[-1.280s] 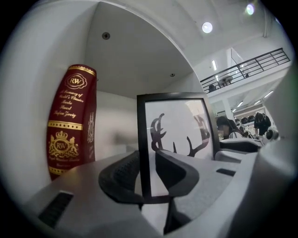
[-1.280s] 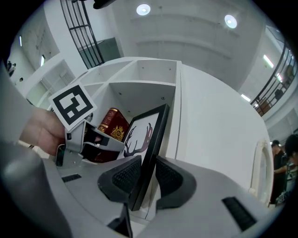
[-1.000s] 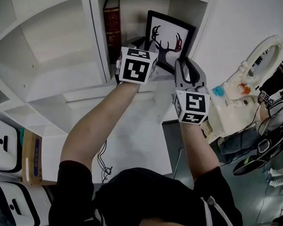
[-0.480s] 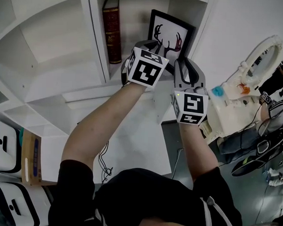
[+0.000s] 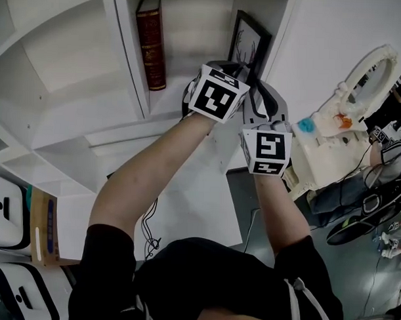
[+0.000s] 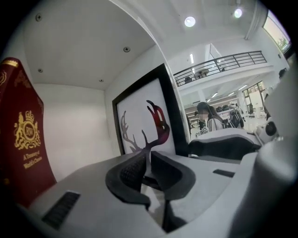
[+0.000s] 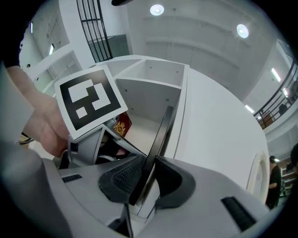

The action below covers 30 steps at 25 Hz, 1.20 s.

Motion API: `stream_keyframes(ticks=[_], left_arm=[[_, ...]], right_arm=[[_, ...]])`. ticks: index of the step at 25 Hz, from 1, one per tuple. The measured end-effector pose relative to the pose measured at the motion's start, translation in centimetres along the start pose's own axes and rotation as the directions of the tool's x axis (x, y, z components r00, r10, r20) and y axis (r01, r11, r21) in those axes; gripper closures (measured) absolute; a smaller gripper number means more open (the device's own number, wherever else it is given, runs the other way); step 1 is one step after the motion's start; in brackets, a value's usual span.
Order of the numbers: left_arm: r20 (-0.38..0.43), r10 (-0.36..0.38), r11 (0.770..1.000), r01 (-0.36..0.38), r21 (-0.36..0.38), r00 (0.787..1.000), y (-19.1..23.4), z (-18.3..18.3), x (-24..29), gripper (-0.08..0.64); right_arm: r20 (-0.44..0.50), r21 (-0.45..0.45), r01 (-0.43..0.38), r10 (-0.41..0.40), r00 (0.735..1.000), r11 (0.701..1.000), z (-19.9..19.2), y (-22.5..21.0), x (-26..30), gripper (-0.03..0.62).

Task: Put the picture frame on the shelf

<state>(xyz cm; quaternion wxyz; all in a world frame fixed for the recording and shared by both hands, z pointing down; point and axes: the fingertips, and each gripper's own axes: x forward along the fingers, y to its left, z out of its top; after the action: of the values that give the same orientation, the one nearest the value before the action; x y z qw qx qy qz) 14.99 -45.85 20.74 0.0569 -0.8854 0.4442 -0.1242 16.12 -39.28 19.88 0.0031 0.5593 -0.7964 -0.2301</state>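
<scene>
If the picture frame (image 5: pixel 250 41) is let go while it tilts, its foot could slide and it would topple off the shelf (image 5: pixel 123 130). It stands in the compartment at the head view's upper middle, long axis upright, with the deer face turned left toward the book (image 5: pixel 151 43). The right gripper (image 7: pixel 142 181) is closing on the frame's edge. The left gripper (image 6: pixel 148 169) is closing just in front of its face, with nothing clearly pinched.

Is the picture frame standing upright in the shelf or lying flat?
Upright: the picture frame is vertical inside the compartment with the red book; whether its base is set down is hidden.
</scene>
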Motion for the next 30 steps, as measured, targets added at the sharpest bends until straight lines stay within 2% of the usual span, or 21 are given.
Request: stream_keyframes(ticks=[6,12,14,17,20,22,30], left_arm=[[0.03,-0.027,0.999,0.028,-0.031,0.999,0.0,0.7,0.5,0.525],[0.103,-0.037,0.999,0.033,0.038,0.994,-1.2,3.4,-1.0,0.529],[0.122,-0.054,0.998,0.05,0.036,0.991,-1.3,4.1,-1.6,0.529],[0.133,-0.059,0.998,0.053,0.045,0.989,-1.3,4.5,-2.1,0.529],[0.127,-0.055,0.997,0.048,0.059,0.99,-1.3,4.5,-2.1,0.529],[0.118,-0.052,0.997,0.045,0.066,0.992,-1.1,4.4,-1.8,0.529],[0.075,-0.014,0.999,0.011,0.041,0.997,0.3,3.5,0.5,0.545]], right_arm=[[-0.03,-0.024,-0.053,0.052,0.998,0.998,-0.9,0.4,-0.6,0.497],[-0.038,-0.108,-0.076,0.072,0.997,0.991,-1.5,2.0,-1.6,0.497],[-0.065,-0.095,-0.104,0.098,0.993,0.99,-2.2,2.7,-1.5,0.505],[-0.121,-0.031,-0.147,0.143,0.982,0.989,-3.7,3.4,-1.0,0.525],[-0.162,0.019,-0.151,0.152,0.975,0.988,-4.5,3.4,-0.3,0.535],[-0.183,0.016,-0.142,0.143,0.973,0.99,-4.7,3.4,0.1,0.54],[-0.136,0.019,-0.17,0.171,0.976,0.985,-4.1,5.1,-2.3,0.54]])
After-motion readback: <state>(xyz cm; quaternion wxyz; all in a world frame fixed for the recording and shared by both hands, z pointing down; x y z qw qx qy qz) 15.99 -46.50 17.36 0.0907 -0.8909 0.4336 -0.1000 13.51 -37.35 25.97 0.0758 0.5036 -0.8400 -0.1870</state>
